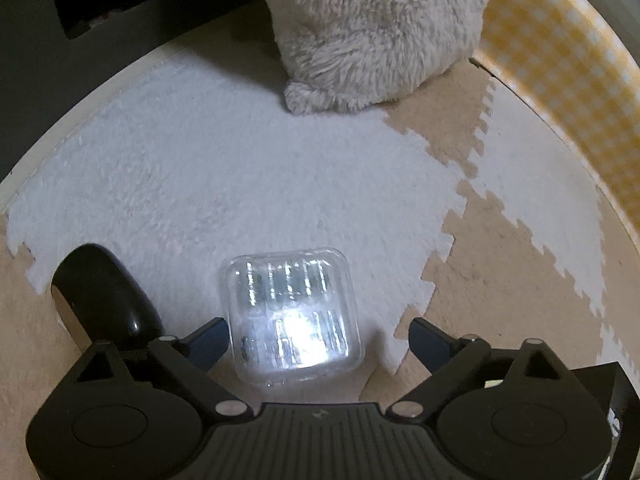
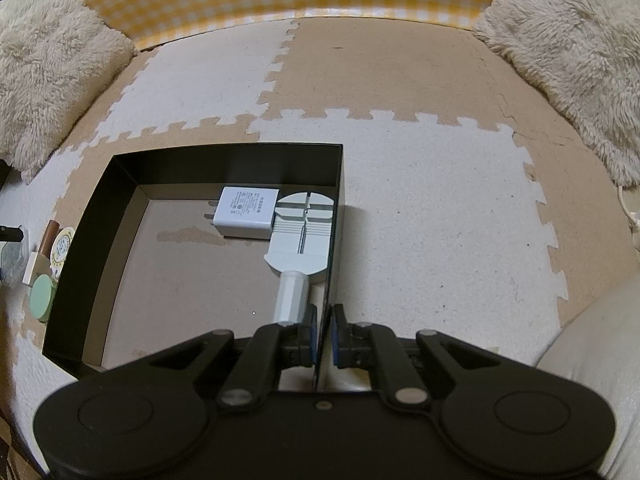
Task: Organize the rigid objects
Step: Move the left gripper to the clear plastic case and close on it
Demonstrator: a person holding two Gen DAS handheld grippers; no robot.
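We have the left gripper [image 1: 316, 340] wide around the clear case [image 1: 290, 316] on the floor mat [image 1: 180, 168], ready to close, while our right gripper [image 2: 325, 330] pinches the black box [image 2: 240, 156] wall.

The left tongs [image 1: 318, 342] are pointed steeply downward with the jaws spread wide — the blue pads [image 1: 208, 340] stand well apart and are pressed on nothing. The right tongs [image 2: 324, 334] are likewise angled down, and their jaws are drawn nearly together — clamped on a thin black wall.
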